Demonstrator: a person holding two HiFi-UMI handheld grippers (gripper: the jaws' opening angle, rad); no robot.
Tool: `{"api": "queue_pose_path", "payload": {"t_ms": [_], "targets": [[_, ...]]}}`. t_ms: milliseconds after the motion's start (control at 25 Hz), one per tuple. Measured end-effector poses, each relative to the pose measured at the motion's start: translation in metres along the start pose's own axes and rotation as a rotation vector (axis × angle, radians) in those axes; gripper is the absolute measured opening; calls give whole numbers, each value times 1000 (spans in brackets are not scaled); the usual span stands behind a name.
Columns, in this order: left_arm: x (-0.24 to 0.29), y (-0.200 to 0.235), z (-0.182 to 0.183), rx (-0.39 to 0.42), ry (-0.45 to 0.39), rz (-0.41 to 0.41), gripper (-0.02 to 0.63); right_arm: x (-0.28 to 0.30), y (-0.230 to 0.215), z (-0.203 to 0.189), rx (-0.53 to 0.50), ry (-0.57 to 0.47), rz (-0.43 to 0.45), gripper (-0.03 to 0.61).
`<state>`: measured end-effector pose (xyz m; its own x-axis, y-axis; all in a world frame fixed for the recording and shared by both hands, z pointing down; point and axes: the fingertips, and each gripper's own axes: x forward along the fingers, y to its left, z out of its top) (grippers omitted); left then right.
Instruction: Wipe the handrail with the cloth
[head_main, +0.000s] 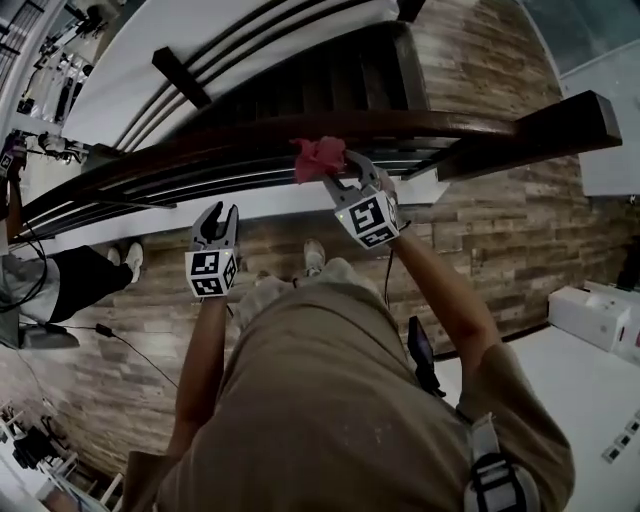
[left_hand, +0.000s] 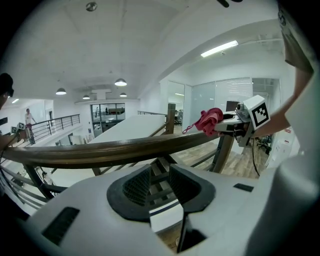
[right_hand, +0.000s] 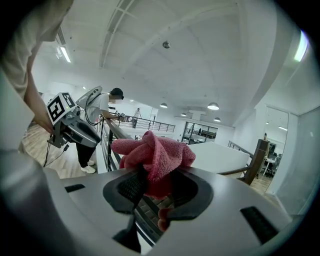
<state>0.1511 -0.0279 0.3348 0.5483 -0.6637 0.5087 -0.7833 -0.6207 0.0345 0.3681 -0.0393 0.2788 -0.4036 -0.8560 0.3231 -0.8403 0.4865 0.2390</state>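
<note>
A dark wooden handrail (head_main: 200, 150) runs across the head view from lower left to upper right. My right gripper (head_main: 338, 172) is shut on a bunched pink cloth (head_main: 318, 158) that sits at the rail's top; I cannot tell whether the cloth touches the wood. In the right gripper view the cloth (right_hand: 155, 152) fills the gap between the jaws and spills over them. My left gripper (head_main: 215, 222) hangs on the near side of the rail, left of the cloth, open and holding nothing. In the left gripper view the handrail (left_hand: 110, 150) crosses just beyond the jaws.
Beyond the rail a staircase (head_main: 300, 80) drops away, with thin metal bars under the rail. A thick dark post (head_main: 530, 125) joins the rail at the right. A person (head_main: 70, 280) stands at the left by a floor cable. White boxes (head_main: 595, 315) sit far right.
</note>
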Motion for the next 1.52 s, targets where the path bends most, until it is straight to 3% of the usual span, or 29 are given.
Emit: {"api": "queue_pose_path", "payload": {"t_ms": [240, 760, 1040, 1280, 1520], "targets": [[-35, 27, -22, 1, 2, -27, 118, 5, 54, 17, -36, 26, 14, 123], [-95, 92, -52, -21, -2, -31, 118, 15, 121, 35, -99, 94, 23, 123], [-109, 105, -62, -35, 12, -7, 118, 23, 122, 38, -117, 94, 29, 124], [-169, 167, -101, -46, -10, -6, 118, 49, 212, 63, -135, 94, 18, 124], [-193, 179, -117, -44, -18, -21, 118, 48, 250, 64, -154, 111, 22, 124]]}}
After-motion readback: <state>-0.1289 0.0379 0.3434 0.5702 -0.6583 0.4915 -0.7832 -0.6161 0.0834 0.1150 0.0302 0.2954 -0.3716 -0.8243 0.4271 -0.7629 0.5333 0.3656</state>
